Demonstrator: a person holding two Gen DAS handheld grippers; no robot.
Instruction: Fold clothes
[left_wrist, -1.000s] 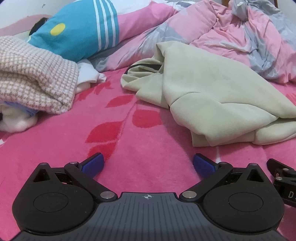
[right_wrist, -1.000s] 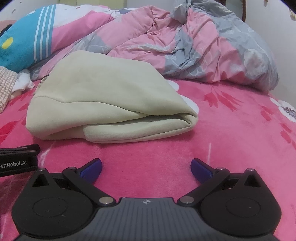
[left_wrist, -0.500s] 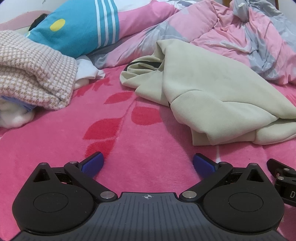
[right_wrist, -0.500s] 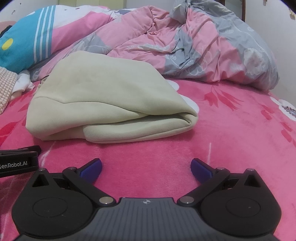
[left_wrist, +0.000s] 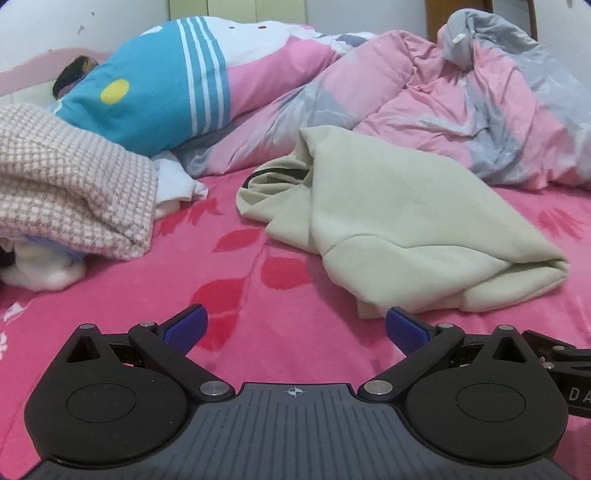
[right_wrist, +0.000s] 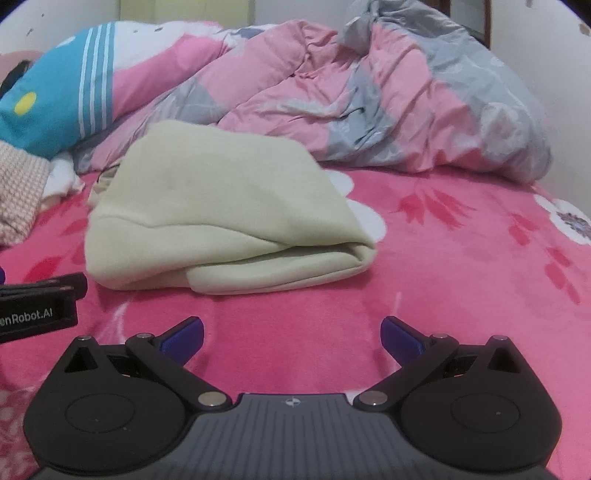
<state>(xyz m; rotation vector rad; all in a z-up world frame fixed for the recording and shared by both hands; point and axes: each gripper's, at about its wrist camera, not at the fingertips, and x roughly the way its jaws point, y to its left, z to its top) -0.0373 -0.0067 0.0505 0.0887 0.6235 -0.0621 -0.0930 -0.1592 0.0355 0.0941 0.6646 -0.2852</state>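
Note:
A cream garment (left_wrist: 399, 221) lies folded over on the pink bedspread (left_wrist: 258, 295), its dark-lined neck opening at the far left end. In the right wrist view the same cream garment (right_wrist: 221, 218) sits ahead, folded edge toward me. My left gripper (left_wrist: 294, 326) hovers open just short of the garment's near corner, nothing between its blue pads. My right gripper (right_wrist: 291, 334) is open too, a little back from the folded edge, empty. Part of the left gripper's body (right_wrist: 40, 299) shows at the left edge of the right wrist view.
A folded pink-and-white checked cloth (left_wrist: 70, 192) lies on white items at the left. A blue, white and pink pillow (left_wrist: 159, 88) and a crumpled pink-and-grey duvet (left_wrist: 461, 110) fill the back. Bare pink bedspread (right_wrist: 461, 277) stretches right of the garment.
Both grippers have drawn back and up a little from the garment, so it looks smaller and farther. The garment itself has not moved, and both grippers stay open.

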